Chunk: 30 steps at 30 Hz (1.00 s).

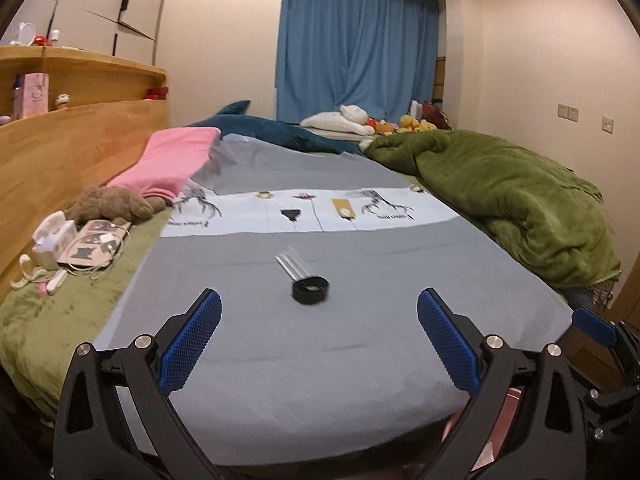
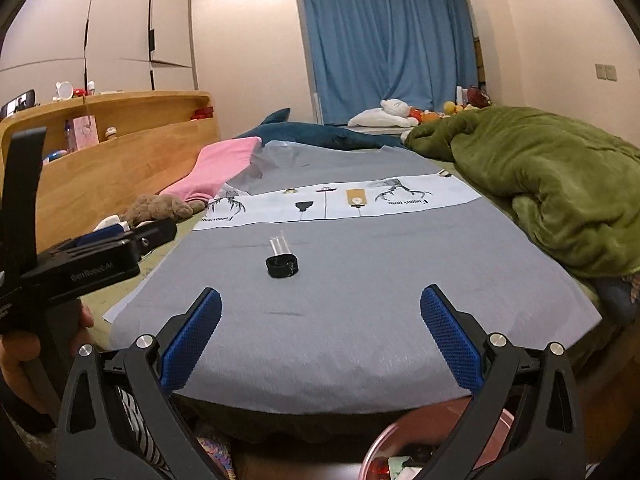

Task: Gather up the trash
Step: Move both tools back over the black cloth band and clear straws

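Note:
A black ring-shaped cap [image 1: 311,290] with a clear plastic tube [image 1: 291,266] behind it lies on the grey sheet [image 1: 360,360] in the middle of the bed. It also shows in the right wrist view, the cap [image 2: 281,266] and the tube [image 2: 279,246]. My left gripper [image 1: 319,338] is open and empty, just short of the cap. My right gripper [image 2: 321,340] is open and empty, further back over the bed's near edge. The left gripper's body [image 2: 80,264] shows at the left of the right wrist view.
A pink bin [image 2: 400,444] stands on the floor below the bed's near edge. A green duvet [image 1: 520,200] is heaped at the right. A pink pillow [image 1: 172,164], a brown plush [image 1: 112,208] and chargers [image 1: 68,248] lie at the left by the wooden headboard [image 1: 80,152].

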Available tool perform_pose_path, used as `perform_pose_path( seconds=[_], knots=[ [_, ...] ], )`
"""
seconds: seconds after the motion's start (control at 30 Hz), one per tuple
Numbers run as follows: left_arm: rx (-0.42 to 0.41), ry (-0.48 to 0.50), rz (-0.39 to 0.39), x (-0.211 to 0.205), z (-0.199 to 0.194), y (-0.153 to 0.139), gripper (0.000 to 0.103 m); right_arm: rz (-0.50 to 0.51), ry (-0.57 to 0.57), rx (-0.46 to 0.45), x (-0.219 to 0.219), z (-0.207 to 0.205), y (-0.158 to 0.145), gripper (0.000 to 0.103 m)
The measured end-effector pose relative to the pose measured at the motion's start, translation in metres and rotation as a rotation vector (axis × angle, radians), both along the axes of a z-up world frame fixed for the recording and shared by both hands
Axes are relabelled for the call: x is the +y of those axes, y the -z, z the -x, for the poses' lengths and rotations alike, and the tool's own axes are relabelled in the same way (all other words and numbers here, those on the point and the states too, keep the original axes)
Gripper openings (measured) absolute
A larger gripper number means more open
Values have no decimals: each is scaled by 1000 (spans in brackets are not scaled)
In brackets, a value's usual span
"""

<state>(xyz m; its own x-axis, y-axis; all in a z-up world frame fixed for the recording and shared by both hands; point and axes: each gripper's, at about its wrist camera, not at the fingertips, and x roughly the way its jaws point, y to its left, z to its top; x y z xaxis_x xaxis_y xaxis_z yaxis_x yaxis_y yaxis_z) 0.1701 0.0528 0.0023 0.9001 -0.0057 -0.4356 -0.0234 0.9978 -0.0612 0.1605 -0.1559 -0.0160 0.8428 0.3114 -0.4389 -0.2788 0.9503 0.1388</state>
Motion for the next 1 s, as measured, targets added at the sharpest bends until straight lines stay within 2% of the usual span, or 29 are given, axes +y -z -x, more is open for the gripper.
perform_pose_path(
  seconds=[0.3, 0.6, 0.77, 1.0],
  knots=[
    [0, -31, 14, 28, -24, 7, 95, 54, -25, -19, 31, -26, 0, 98],
    [2, -63, 20, 52, -46, 14, 95, 65, -31, 30, 52, -62, 13, 98],
    [4, -106, 23, 67, -63, 20, 95, 71, -22, 60, 60, -82, 27, 98],
    [20, -194, 47, 97, -84, 34, 95, 71, 2, 33, 73, -115, 40, 98]
  ],
)
